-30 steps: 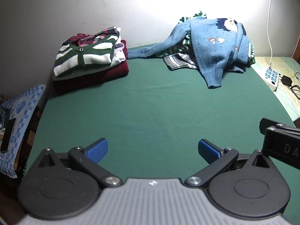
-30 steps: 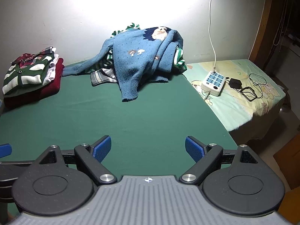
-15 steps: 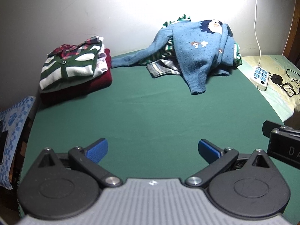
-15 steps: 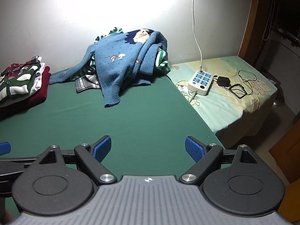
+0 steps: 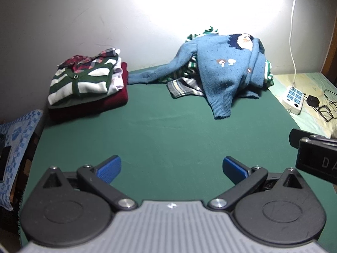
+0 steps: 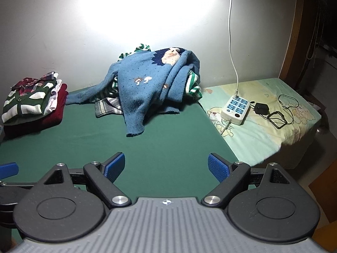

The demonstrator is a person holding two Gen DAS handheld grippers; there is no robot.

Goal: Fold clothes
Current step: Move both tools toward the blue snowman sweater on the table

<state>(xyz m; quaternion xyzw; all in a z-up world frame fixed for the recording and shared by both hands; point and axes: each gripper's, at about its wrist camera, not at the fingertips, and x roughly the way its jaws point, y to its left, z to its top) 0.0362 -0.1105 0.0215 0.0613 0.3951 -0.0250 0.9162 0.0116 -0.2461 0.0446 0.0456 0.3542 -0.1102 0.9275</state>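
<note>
Blue knit sweater [image 5: 223,71] tops the heap at upper right of the green table [image 5: 168,130] — soft, floppy, stretchy; pinch its ribbed hem or shoulders. Your left gripper [image 5: 171,166] and right gripper [image 6: 166,165] both gape empty — well short of it

Not much moved here except the cameras. Over the last second the left gripper [image 5: 171,166] swung its view around: the blue sweater [image 5: 223,73] slid left then drifted back toward the middle, and the folded stack [image 5: 88,84] sits lower and closer in. The right gripper [image 6: 166,166] panned too, so the power strip [image 6: 236,109] and more of the bed's right edge came into view.
</note>
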